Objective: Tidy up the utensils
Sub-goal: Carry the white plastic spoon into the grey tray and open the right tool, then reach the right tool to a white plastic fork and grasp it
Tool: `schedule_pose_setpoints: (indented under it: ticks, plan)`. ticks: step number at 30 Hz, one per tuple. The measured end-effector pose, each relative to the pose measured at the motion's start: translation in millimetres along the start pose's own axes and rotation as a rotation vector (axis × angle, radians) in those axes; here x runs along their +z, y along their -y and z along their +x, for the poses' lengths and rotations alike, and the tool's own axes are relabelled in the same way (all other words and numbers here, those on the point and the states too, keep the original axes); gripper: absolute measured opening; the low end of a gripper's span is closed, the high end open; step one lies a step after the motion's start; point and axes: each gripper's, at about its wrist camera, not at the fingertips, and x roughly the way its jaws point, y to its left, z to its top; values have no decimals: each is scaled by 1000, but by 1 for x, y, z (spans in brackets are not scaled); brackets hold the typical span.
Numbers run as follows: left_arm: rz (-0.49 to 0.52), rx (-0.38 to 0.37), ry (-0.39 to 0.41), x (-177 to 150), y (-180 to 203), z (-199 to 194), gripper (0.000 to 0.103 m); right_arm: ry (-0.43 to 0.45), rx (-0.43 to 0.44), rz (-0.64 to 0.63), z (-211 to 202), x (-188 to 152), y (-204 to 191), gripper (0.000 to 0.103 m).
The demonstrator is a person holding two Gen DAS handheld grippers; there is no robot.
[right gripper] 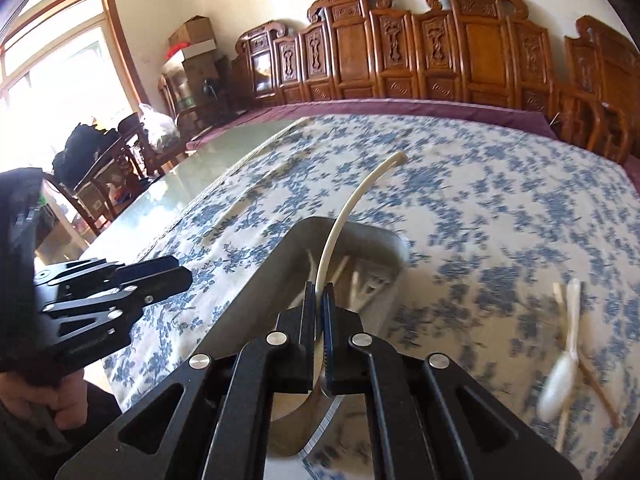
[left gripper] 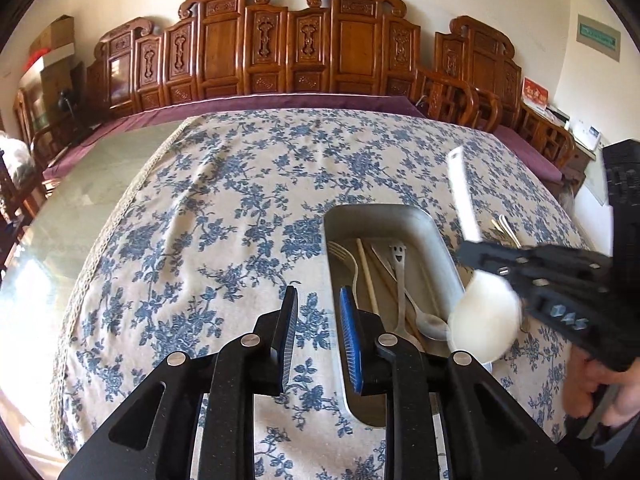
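Floral tablecloth [left gripper: 240, 184] covers most of the table, its lace edge running down the left with bare glass tabletop [left gripper: 92, 184] beyond; wide open cloth left and far of the tray. Carved wooden screen [left gripper: 280, 44] lines the far wall, chairs close along the right edge. Metal tray [left gripper: 424, 228] sits near-right on the cloth, long side running near to far, holding a fork [left gripper: 346, 258], a chopstick [left gripper: 366, 272], a smiley-face spoon [left gripper: 398, 264] and a metal spoon [left gripper: 430, 322]. Right gripper [right gripper: 319, 300] pinches a white ceramic spoon [left gripper: 482, 326], fingers pressed on it near the bowl, handle pointing up and away; spoon hangs over the tray's right rim, bowl blurred. Left gripper [left gripper: 318, 300] spread apart, holding nothing, low over the tray's left rim, one finger on each side of it. Another white spoon [right gripper: 562, 376] and loose chopsticks [right gripper: 592, 380] lie on cloth right of the tray, blurred.
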Motion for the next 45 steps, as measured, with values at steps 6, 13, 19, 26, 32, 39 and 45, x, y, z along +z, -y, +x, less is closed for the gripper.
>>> schedule_pose_setpoints:
  ticks: [6, 13, 19, 26, 32, 39, 45]
  plan:
    - [-18, 8, 3, 1, -9, -1, 20, -44, 39, -4, 27, -6, -10, 4]
    - [-20, 11, 1, 0, -11, 0, 20, -77, 64, -5, 42, -13, -17, 4]
    - [-21, 17, -3, 0, -11, 0, 20, -96, 75, -5, 48, -19, -18, 8]
    - [-19, 4, -1, 1, -3, 2, 26, -73, 56, -19, 31, -20, -9, 10]
    - [8, -8, 2, 2, 13, 5, 26, -54, 61, -6, 19, -17, 2, 15]
    - [19, -14, -12, 0, 26, 11, 28, -5, 33, 1, -14, -15, 21, 15]
    - [34, -43, 6, 2, 49, 12, 58, 27, -73, 10, -56, -20, 57, 15]
